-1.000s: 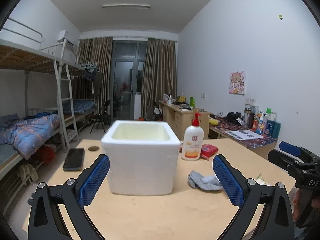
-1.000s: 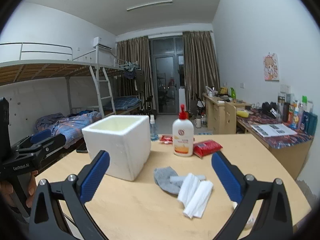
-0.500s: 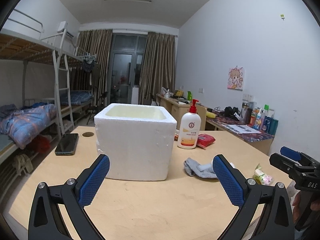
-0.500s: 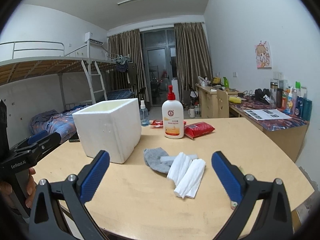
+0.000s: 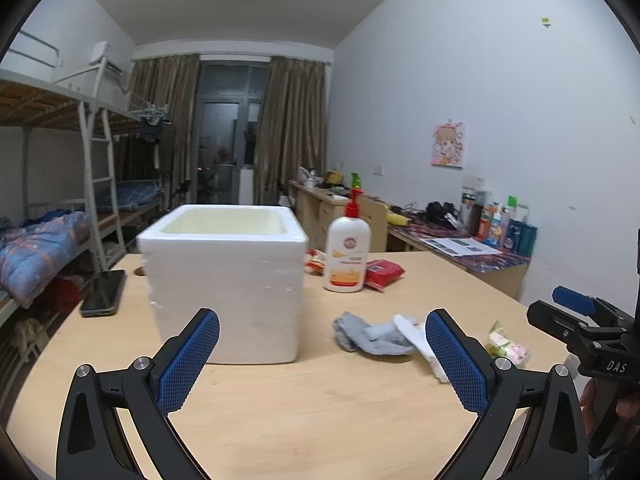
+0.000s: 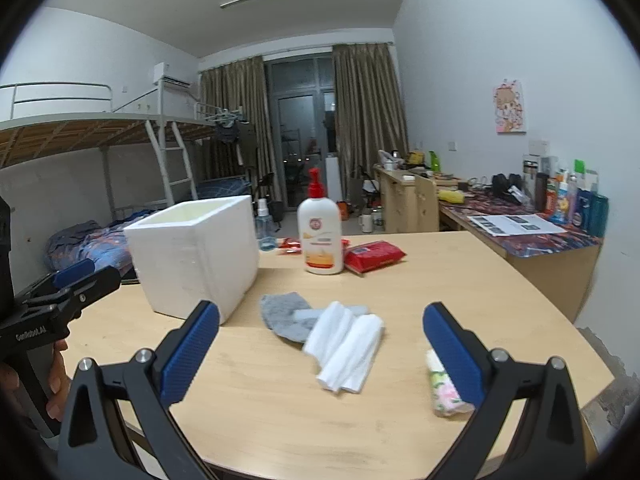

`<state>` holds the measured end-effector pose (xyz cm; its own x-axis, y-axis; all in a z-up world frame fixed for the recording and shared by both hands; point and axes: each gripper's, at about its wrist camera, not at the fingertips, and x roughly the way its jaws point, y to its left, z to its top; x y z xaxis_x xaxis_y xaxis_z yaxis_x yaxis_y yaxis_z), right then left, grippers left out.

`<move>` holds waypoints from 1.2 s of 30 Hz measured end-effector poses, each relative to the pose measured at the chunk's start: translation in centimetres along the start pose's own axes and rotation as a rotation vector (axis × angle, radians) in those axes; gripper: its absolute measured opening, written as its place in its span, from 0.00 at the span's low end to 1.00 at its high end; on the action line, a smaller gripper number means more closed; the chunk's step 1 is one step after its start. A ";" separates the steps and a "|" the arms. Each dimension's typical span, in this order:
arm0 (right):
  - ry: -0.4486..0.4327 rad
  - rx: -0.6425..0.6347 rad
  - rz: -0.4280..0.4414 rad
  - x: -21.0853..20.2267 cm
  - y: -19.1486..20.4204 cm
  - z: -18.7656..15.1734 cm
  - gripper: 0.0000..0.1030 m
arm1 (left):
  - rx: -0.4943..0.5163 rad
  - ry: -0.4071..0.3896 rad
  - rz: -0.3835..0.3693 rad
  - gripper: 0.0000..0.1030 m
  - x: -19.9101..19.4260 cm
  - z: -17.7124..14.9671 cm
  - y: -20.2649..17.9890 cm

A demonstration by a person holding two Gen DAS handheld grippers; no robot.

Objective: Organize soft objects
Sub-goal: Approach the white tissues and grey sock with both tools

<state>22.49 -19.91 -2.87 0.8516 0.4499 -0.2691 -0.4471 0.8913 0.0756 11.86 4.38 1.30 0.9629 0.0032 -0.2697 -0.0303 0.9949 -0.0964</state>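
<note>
A white foam box (image 5: pixel 226 280) stands open on the wooden table (image 5: pixel 312 412); it also shows in the right wrist view (image 6: pixel 196 256). Right of it lie a grey sock (image 6: pixel 286 316) and a white sock (image 6: pixel 348 344), the grey partly under the white; both also show in the left wrist view, grey (image 5: pixel 368 334) and white (image 5: pixel 420 344). My left gripper (image 5: pixel 322 356) is open and empty, in front of the box. My right gripper (image 6: pixel 320 348) is open and empty, above the table's near edge, facing the socks.
A lotion pump bottle (image 6: pixel 320 232), a red packet (image 6: pixel 374 254) and a small spray bottle (image 6: pixel 264 228) stand behind the socks. A tissue packet (image 6: pixel 442 390) lies near the right edge. A phone (image 5: pixel 104 292) lies left of the box. Bunk beds and desks surround.
Both grippers have dropped lower and moved closer to the table; the box and socks sit larger and higher in both views. The objects have not moved.
</note>
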 end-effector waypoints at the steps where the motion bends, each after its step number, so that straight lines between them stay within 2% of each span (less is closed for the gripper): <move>1: -0.001 0.005 -0.011 -0.2 -0.4 0.0 1.00 | 0.005 0.003 -0.015 1.00 0.2 0.0 -0.4; 13: 0.010 0.050 -0.114 -1.3 -4.2 -0.4 1.00 | 0.046 0.047 -0.151 1.00 3.4 0.1 -5.1; 20: 0.028 0.072 -0.145 -1.3 -6.2 -1.1 1.00 | 0.067 0.080 -0.232 1.00 5.5 -0.4 -7.9; 27: 0.050 0.096 -0.151 -0.9 -7.8 -1.8 1.00 | 0.088 0.122 -0.249 1.00 8.2 -0.6 -9.9; 36: 0.085 0.121 -0.160 0.1 -9.3 -2.4 1.00 | 0.059 0.204 -0.261 1.00 12.0 -1.7 -10.5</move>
<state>26.13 -28.29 -5.92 0.8804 0.3006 -0.3667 -0.2679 0.9535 0.1384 23.29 -6.21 -2.53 0.8625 -0.2672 -0.4297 0.2320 0.9635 -0.1334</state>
